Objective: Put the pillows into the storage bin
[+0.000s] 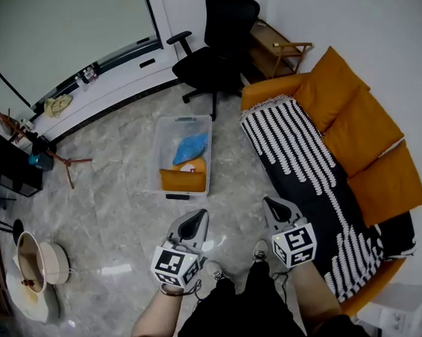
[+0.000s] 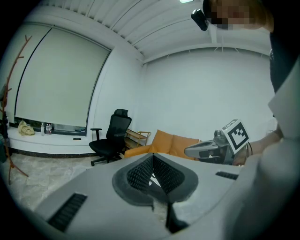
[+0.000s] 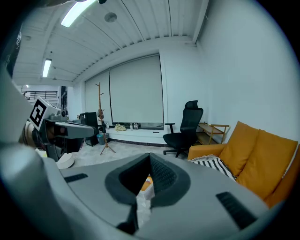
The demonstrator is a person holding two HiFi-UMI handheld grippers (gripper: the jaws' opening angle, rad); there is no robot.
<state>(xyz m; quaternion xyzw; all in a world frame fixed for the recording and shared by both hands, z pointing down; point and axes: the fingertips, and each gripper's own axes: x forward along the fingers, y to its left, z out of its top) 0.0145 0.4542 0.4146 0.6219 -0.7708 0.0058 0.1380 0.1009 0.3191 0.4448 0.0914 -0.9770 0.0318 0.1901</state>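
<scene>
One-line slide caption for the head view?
Left gripper and right gripper, shut and empty, face a storage bin holding an orange pillow and blue item.

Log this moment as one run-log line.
left hand-held gripper: shut, empty | right hand-held gripper: shut, empty | storage bin: orange pillow and blue item inside | sofa: three back cushions on it

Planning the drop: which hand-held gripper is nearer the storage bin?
Left. Left hand-held gripper: just short of the storage bin. Right hand-held gripper: farther aside, by the sofa.
</scene>
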